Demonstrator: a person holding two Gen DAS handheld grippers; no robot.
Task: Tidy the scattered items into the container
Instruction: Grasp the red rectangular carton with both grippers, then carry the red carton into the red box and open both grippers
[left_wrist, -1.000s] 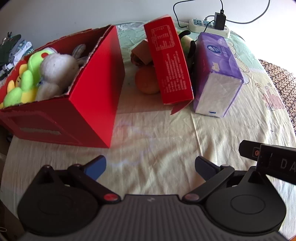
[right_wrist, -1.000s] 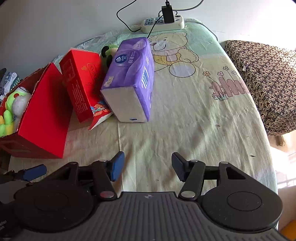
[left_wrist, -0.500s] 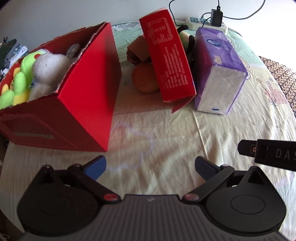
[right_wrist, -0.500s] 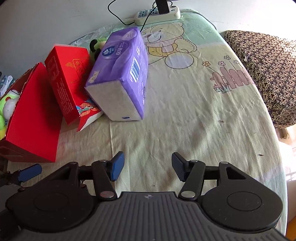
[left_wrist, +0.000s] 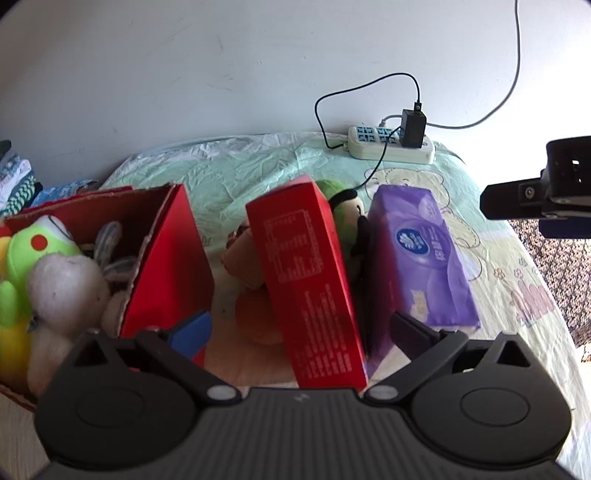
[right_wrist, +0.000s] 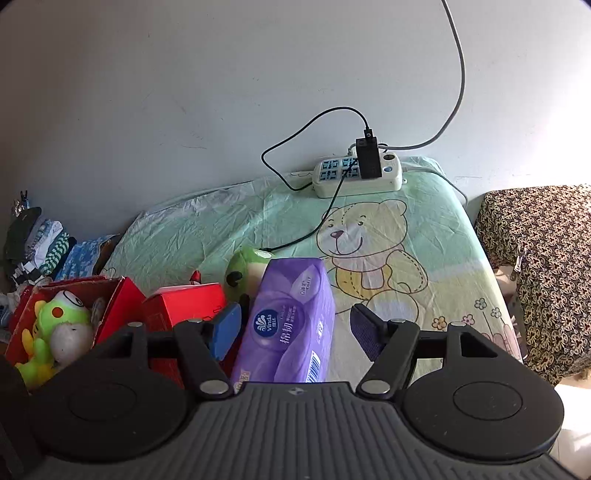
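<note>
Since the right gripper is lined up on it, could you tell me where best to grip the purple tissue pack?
Grip the purple tissue pack across its narrow width, coming from its near end. It lies lengthwise between the right gripper's open fingers, but the red box crowds its left side.

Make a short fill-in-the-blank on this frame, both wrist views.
1. The left gripper straddles the narrow ___ carton.
2. The right gripper straddles the ___ tissue pack.
3. The white plush sits inside the red ___.
4. A black adapter is plugged into the ___.

Missing: red; purple; box; power strip
</note>
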